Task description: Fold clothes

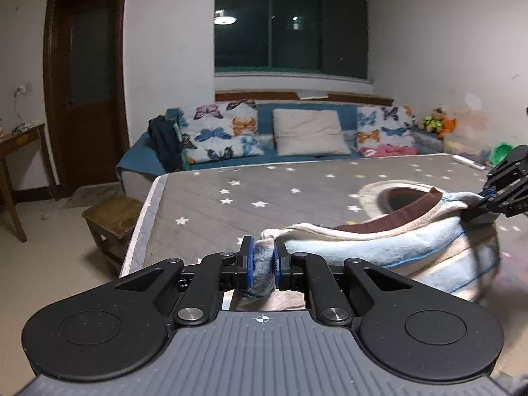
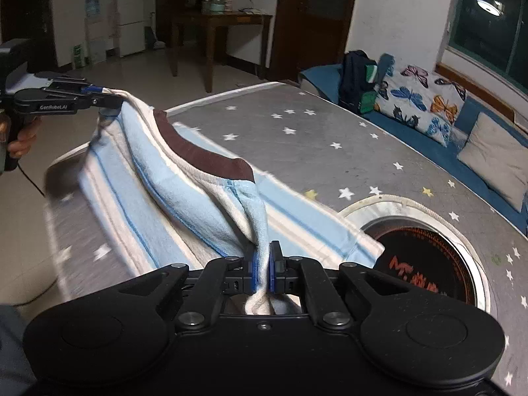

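A light blue and white striped garment (image 1: 379, 250) with a dark brown neckband (image 2: 204, 155) hangs stretched between both grippers above the grey star-print table (image 1: 231, 211). My left gripper (image 1: 264, 264) is shut on one bunched edge of it. My right gripper (image 2: 263, 270) is shut on the opposite edge, near the brown band's end. In the left wrist view the right gripper (image 1: 475, 209) shows at the far right, clamped on the cloth. The left gripper (image 2: 105, 100) appears at the upper left of the right wrist view, held by a hand (image 2: 21, 143). The garment's lower part sags onto the table (image 2: 330, 125).
A round opening with a dark cooktop (image 2: 422, 264) sits in the table near the garment. A blue sofa (image 1: 297, 155) with butterfly cushions lies beyond the table. A low wooden stool (image 1: 112, 221) stands by the table's left corner. A wooden desk (image 2: 221, 23) stands farther off.
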Action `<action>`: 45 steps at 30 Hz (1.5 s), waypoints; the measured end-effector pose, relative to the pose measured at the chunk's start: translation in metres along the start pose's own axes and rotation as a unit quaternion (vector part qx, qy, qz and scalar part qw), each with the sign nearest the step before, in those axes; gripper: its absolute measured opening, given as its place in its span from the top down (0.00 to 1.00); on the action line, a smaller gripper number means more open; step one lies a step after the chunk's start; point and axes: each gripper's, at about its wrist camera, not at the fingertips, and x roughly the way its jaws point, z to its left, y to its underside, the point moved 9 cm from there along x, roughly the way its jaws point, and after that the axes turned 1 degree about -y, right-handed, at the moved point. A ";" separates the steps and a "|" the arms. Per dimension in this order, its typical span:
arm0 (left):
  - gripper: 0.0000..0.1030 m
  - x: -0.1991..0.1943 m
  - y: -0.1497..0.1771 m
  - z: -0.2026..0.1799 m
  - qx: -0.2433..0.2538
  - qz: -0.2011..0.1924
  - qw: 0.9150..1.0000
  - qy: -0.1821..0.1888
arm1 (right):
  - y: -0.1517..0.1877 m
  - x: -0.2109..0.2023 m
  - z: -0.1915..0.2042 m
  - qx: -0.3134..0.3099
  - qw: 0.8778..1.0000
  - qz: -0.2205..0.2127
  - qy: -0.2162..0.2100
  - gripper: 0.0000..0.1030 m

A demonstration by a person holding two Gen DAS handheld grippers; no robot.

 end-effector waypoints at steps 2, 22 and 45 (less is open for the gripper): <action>0.88 0.029 -0.003 0.007 -0.014 0.013 1.000 -0.010 | -0.004 0.020 -0.015 0.005 1.000 0.004 0.009 0.93; 0.78 0.119 0.022 0.037 -0.052 0.085 0.993 -0.068 | 0.009 0.115 -0.075 0.084 0.995 0.034 0.048 0.71; 0.65 0.048 0.032 0.031 -0.054 0.074 0.991 -0.099 | -0.009 0.069 -0.070 0.123 0.991 -0.032 0.051 0.68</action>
